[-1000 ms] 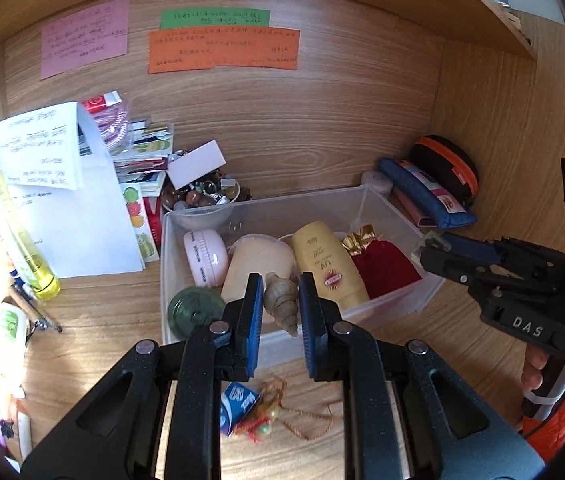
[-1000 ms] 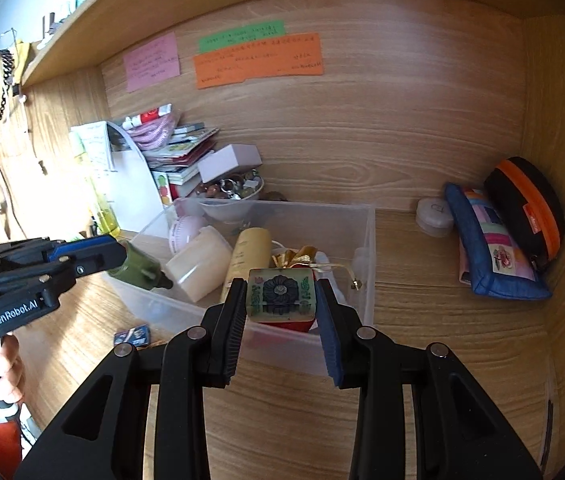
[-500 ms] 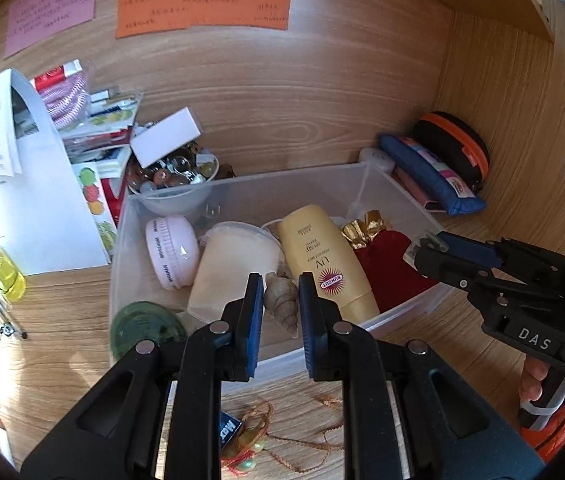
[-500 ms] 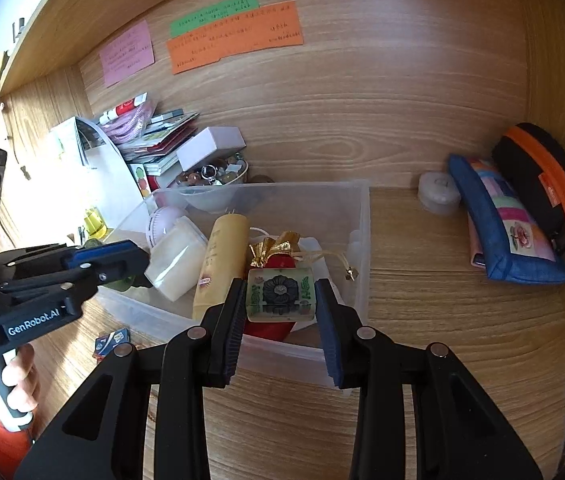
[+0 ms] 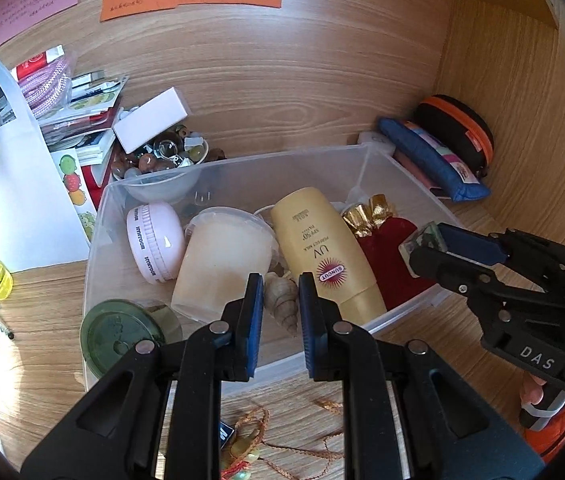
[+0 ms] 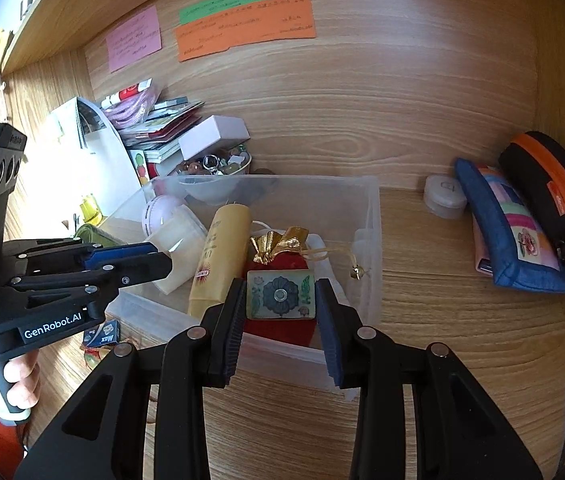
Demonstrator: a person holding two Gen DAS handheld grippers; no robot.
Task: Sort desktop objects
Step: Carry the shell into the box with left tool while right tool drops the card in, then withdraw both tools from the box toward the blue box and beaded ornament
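Here the clear bin stands on the wooden desk and holds a yellow tube, a cream tub, a red pouch and a pink case. Over the bin's near wall, the left gripper pinches a shell. Over the bin's right end, above the pouch, the right gripper clamps a flowered tile.

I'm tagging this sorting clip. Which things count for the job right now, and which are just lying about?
In the job:
left gripper holding a shell
right gripper holding a flower tile
clear bin

Lying about:
blue pouch
black case
paper notes
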